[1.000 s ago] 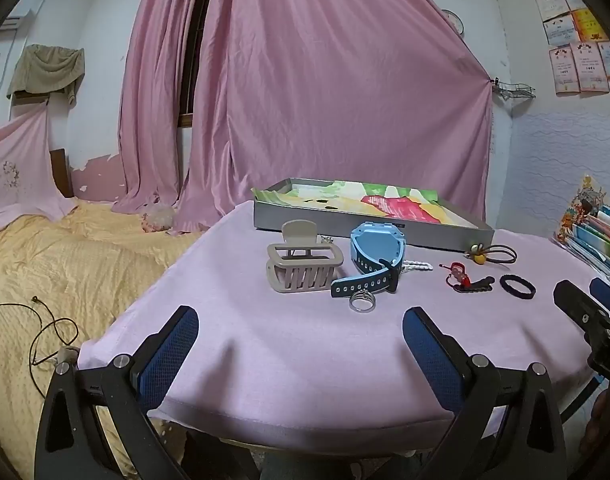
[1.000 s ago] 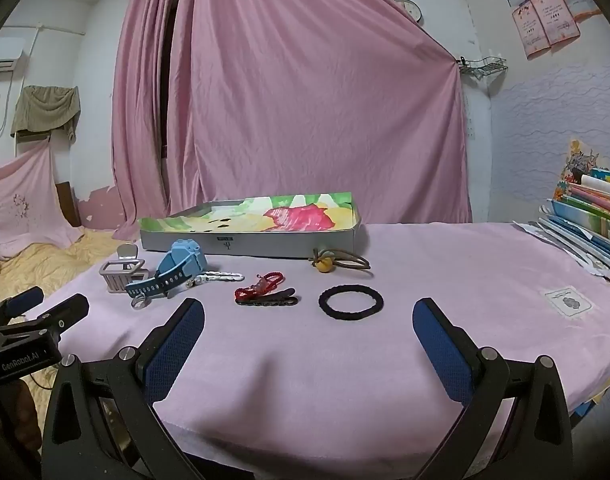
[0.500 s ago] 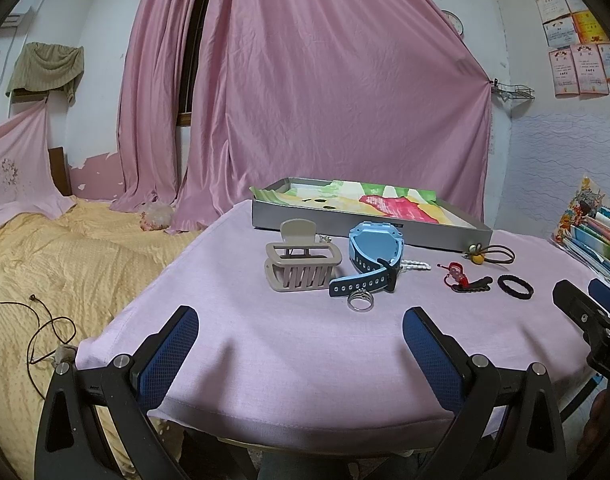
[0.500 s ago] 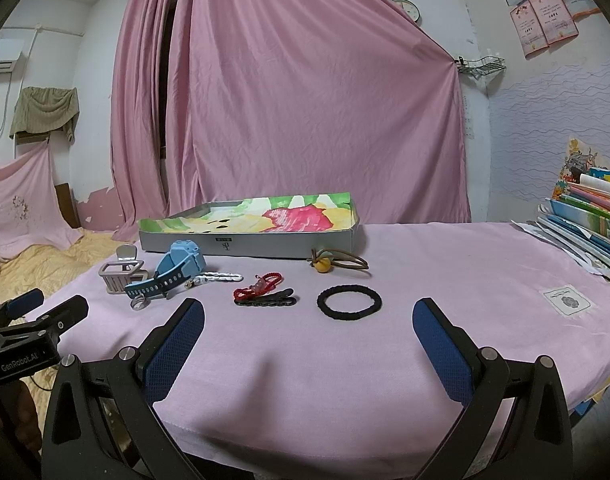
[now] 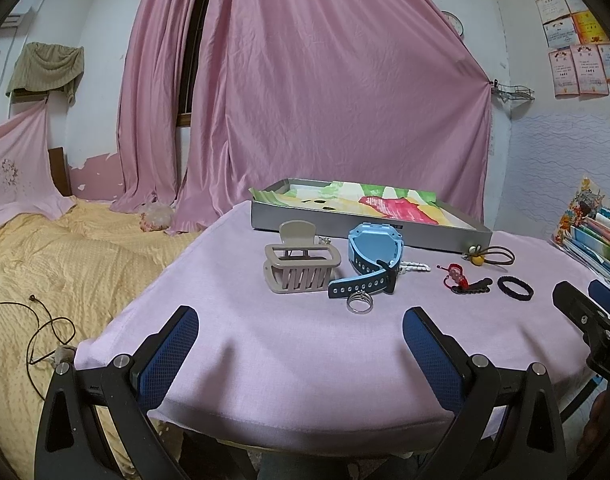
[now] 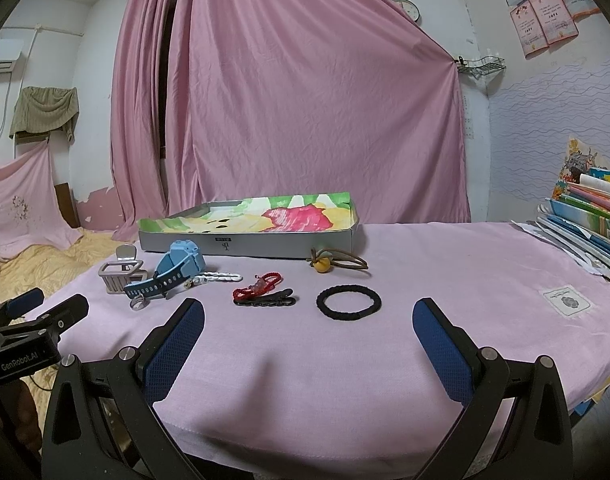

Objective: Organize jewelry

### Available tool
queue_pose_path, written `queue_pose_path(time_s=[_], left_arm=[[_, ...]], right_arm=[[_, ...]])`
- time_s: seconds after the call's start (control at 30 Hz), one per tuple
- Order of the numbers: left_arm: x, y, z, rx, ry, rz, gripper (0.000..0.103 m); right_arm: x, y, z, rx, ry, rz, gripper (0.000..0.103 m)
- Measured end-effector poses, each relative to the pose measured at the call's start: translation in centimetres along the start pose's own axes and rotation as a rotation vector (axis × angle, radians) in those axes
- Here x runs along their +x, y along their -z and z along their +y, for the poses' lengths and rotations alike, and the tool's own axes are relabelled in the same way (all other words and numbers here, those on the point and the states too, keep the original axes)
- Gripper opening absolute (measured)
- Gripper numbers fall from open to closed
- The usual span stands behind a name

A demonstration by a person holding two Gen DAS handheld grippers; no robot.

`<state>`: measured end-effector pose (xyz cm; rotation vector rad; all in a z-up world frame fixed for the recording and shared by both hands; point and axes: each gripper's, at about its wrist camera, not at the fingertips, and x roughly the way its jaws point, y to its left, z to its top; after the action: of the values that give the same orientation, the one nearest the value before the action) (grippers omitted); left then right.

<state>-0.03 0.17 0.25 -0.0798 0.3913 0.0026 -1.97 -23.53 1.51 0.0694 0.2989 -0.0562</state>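
Nothing moved in 1 s: left claw [image 5: 301,334] and right claw [image 6: 309,326] hover wide, empty. All jewelry sits outside tray [image 6: 245,242]; 0 sorted.

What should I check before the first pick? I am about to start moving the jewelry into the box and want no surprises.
1. Left gripper open and holding nothing: ok.
2. Right gripper open and holding nothing: ok.
3. Shallow grey box with the colourful lining open, no jewelry seen inside: ok.
4. Black braided hair tie lying flat, apart from the black wavy hair clip: ok.
5. Silver ring clear of the blue watch strap: not ok, it lies right against the strap.
6. Red beaded bracelet separate from the black wavy hair clip: cannot tell, they overlap in both views.
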Motion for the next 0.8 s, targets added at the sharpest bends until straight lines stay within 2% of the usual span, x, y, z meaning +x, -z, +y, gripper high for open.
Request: queue_pose_path(time_s=[0.8], left_arm=[[0.03,-0.04,0.00,0.000,0.002,-0.001,0.103]], right_arm=[[-0.01,-0.10,-0.22,0.006,0.006,0.004,0.102]])
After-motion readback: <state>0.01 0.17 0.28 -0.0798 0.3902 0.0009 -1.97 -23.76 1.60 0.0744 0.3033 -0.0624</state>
